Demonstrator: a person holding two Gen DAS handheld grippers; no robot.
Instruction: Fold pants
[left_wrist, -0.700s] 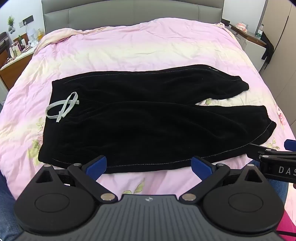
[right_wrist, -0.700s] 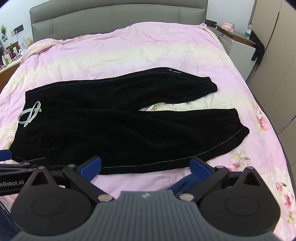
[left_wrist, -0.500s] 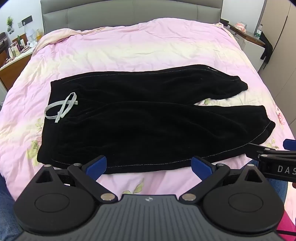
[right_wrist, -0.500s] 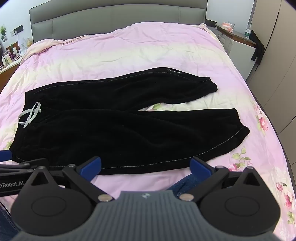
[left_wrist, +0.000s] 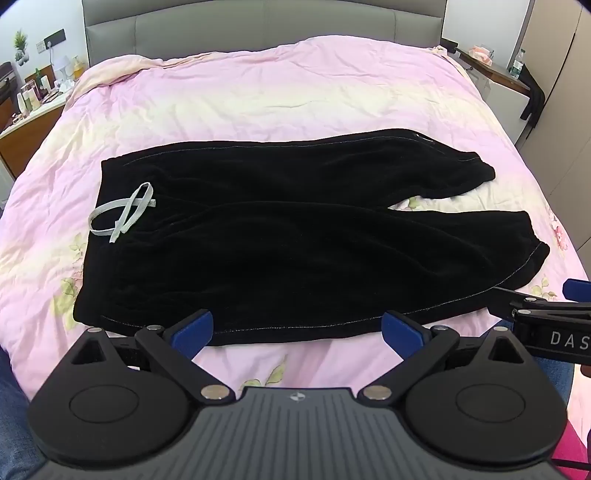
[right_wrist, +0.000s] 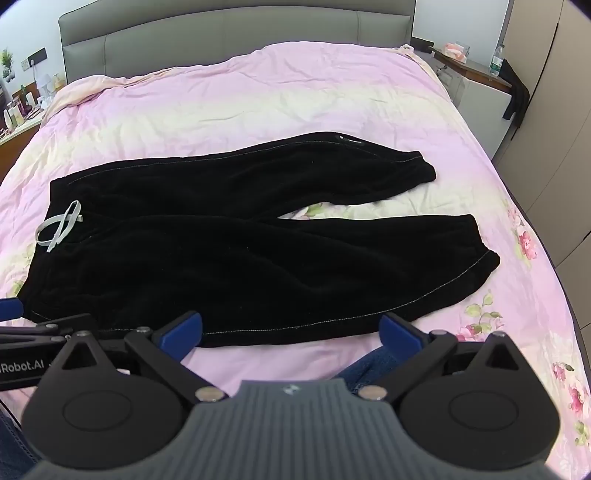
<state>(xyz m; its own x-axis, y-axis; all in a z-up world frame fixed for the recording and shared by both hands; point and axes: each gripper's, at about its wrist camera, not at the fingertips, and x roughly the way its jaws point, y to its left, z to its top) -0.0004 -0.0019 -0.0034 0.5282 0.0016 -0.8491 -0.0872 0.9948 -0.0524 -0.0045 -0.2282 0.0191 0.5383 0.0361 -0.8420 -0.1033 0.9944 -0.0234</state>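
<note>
While the black pants (left_wrist: 295, 240) lie flat and unfolded across the pink bedspread (left_wrist: 277, 92), I hold both grippers just short of their near edge, each with its blue fingers spread wide and gripping nothing. Their long axis runs left to right in front of me: waistband and pale drawstring (left_wrist: 122, 208) at the left, the two cuffs at the right, the far leg splayed slightly away from the near leg. My left gripper (left_wrist: 297, 328) sits over the near hem toward the waist, so the waistband corner falls to it; my right gripper (right_wrist: 290, 326) faces the near leg, closer to the cuff end (right_wrist: 476, 254). Everything I must reach lies beyond and slightly below the fingers. I judge the first fold not yet begun, with the legs waiting to be laid together.
</note>
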